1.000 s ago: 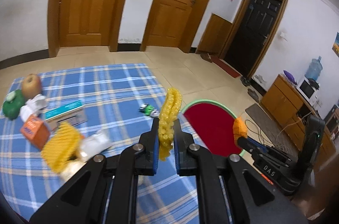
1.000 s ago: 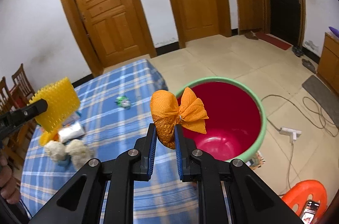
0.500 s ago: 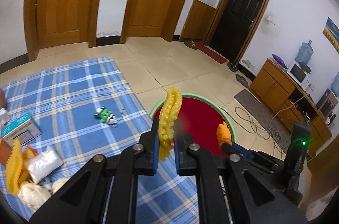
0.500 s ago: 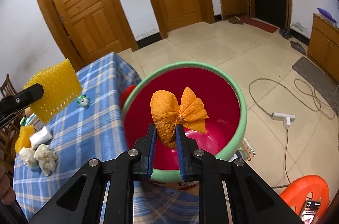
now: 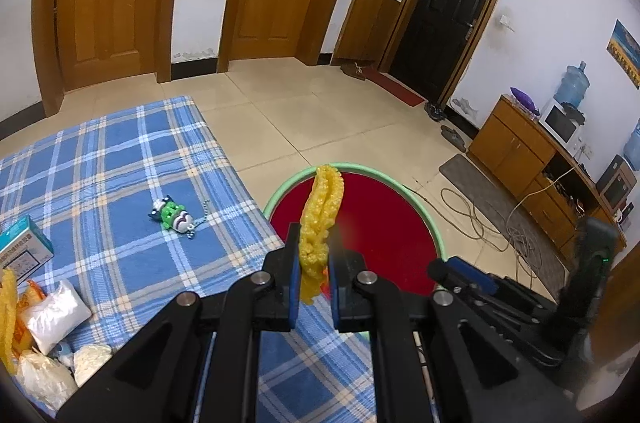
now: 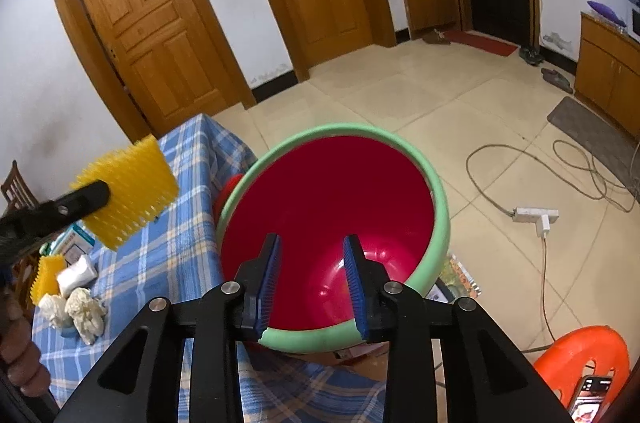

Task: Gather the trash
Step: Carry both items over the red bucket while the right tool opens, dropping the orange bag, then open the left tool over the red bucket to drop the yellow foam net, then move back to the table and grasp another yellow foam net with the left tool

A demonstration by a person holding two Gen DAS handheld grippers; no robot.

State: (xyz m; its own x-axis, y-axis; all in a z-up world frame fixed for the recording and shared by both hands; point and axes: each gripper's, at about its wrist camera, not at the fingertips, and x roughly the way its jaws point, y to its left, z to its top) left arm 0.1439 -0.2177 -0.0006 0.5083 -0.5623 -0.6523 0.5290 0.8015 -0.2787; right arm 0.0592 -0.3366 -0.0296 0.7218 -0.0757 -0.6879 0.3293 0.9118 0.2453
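My left gripper (image 5: 314,275) is shut on a yellow foam fruit net (image 5: 322,219) and holds it upright near the table's edge, beside the red bin with a green rim (image 5: 384,179). The net also shows in the right wrist view (image 6: 128,191), left of the bin (image 6: 440,207). My right gripper (image 6: 312,275) is open and empty right above the bin's mouth. The orange wad is not visible. In the left wrist view the right gripper (image 5: 460,273) reaches over the bin's near rim.
On the blue plaid table (image 5: 100,175) lie a green toy keychain (image 5: 174,217), a teal box (image 5: 22,249), a white packet (image 5: 52,315) and crumpled tissues (image 6: 84,311). Cables and a power strip (image 6: 534,215) lie on the floor. An orange stool (image 6: 584,355) stands at lower right.
My right gripper has opened over the bin and the orange wad has left it. My left gripper has carried the yellow net closer to the bin.
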